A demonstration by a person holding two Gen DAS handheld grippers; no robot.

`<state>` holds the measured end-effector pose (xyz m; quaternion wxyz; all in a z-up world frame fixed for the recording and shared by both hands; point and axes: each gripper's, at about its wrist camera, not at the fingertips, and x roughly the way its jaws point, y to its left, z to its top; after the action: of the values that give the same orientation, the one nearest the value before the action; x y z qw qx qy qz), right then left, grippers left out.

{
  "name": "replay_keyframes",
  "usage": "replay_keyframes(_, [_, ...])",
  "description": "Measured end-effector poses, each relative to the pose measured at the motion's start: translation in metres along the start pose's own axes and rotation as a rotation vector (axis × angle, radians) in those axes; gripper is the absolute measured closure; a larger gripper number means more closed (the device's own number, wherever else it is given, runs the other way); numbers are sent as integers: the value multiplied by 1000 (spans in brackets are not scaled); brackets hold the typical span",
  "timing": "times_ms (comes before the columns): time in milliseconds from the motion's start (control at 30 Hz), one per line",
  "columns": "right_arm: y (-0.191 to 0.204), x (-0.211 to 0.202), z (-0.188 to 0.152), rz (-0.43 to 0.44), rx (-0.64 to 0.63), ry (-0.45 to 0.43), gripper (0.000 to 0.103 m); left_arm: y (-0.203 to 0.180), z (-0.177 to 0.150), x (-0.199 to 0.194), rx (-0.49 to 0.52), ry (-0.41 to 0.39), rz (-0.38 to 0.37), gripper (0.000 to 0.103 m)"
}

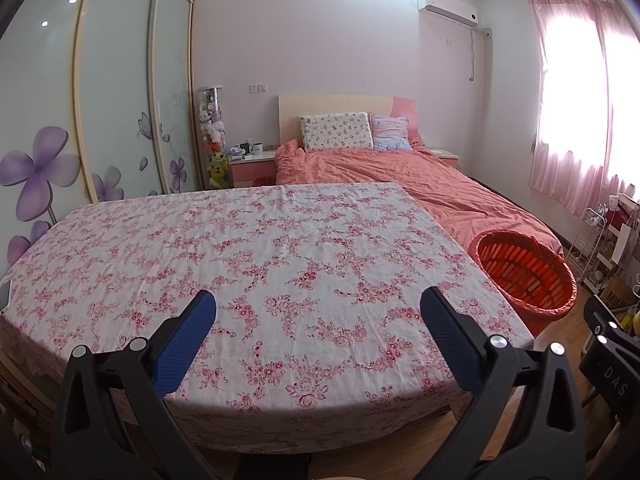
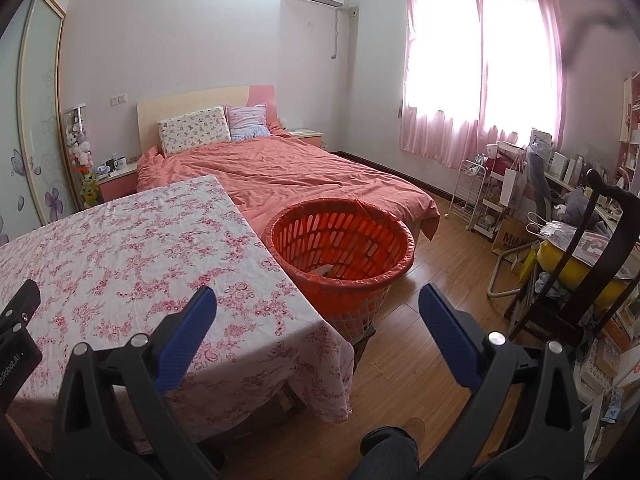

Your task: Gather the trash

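Note:
A table with a pink floral cloth (image 1: 256,256) fills the left wrist view; it also shows in the right wrist view (image 2: 132,248). No loose trash shows on it. An orange slatted bin lined with a red bag (image 2: 344,252) stands on the floor by the table's right edge, with a pale scrap inside; it also shows in the left wrist view (image 1: 524,276). My left gripper (image 1: 318,304) is open and empty above the table's near part. My right gripper (image 2: 318,304) is open and empty, over the table's right corner and the floor in front of the bin.
A bed with an orange duvet (image 2: 296,176) lies behind the table and bin. A wardrobe with glass sliding doors (image 1: 100,92) is at the left. A dark wooden chair (image 2: 592,264), a white wire trolley (image 2: 472,196) and a cluttered desk stand at the right on wood floor (image 2: 404,356).

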<state>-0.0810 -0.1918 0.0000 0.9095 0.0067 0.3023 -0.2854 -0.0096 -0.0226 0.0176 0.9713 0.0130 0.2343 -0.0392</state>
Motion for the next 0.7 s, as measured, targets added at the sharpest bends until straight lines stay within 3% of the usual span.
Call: replay_keyframes(700, [1, 1, -1, -1, 0, 0, 4, 0, -3, 1, -2, 7, -1, 2])
